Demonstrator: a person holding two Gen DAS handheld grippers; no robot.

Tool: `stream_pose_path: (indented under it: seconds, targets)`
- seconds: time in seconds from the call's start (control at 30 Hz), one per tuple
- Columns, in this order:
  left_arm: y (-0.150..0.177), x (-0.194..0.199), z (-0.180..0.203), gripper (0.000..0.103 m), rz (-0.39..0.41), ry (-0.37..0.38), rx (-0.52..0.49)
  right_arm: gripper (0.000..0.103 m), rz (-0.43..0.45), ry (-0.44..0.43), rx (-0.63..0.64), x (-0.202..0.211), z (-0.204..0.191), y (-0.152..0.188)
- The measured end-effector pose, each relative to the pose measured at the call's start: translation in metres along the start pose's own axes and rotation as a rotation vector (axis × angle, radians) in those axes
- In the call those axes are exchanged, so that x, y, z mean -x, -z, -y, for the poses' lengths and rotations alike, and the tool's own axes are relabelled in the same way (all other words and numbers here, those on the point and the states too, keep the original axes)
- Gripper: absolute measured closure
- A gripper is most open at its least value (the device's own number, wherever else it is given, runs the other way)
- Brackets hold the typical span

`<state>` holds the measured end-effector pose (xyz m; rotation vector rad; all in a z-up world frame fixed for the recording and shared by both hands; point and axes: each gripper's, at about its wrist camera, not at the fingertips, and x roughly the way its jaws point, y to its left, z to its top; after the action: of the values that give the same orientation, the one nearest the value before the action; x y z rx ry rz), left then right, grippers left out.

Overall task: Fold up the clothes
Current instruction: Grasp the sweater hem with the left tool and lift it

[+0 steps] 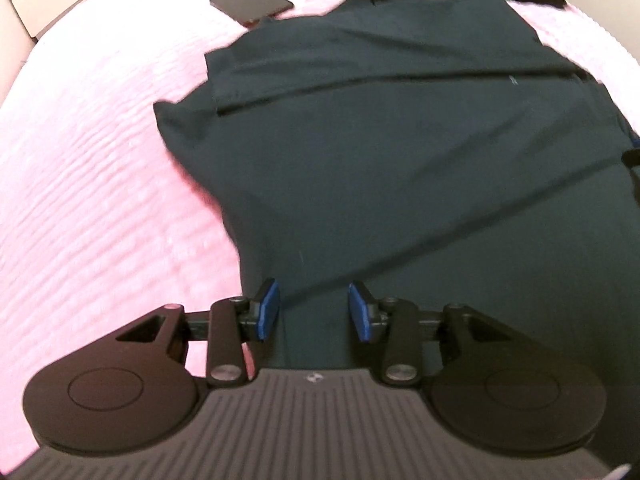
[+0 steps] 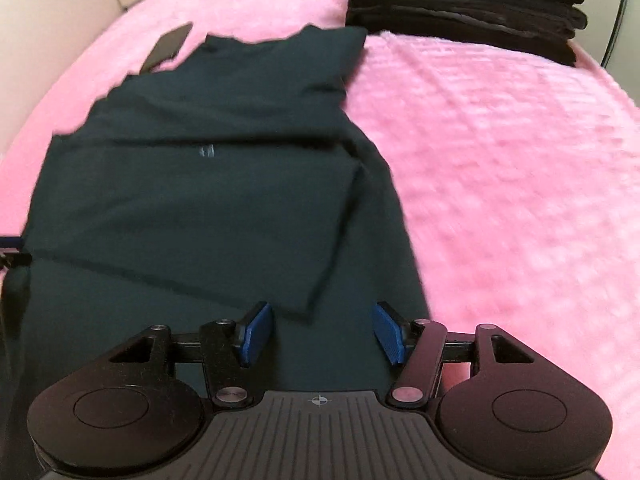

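Note:
A dark green T-shirt (image 1: 380, 152) lies flat on a pink blanket (image 1: 92, 208), its sides folded inward. It also shows in the right wrist view (image 2: 192, 184), with a folded flap edge near the fingers. My left gripper (image 1: 314, 312) is open and empty, just above the shirt's near left edge. My right gripper (image 2: 322, 330) is open and empty, above the shirt's near right part. A bit of the right gripper (image 1: 632, 160) shows at the right edge of the left wrist view.
A dark phone (image 1: 252, 2) lies on the blanket beyond the shirt; it also shows in the right wrist view (image 2: 170, 44). A stack of folded dark clothes (image 2: 468, 4) stands at the far right. The pink blanket (image 2: 500, 160) spreads right of the shirt.

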<state>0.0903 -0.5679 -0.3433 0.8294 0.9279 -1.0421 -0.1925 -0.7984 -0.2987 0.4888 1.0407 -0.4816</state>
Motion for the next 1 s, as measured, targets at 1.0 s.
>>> stream_pose_path:
  seconds: [1.0]
  targets:
    - [0.301, 0.14, 0.108, 0.056, 0.109, 0.051, -1.0, 0.021, -0.088, -0.028, 0.278, 0.101, -0.131, 0.133]
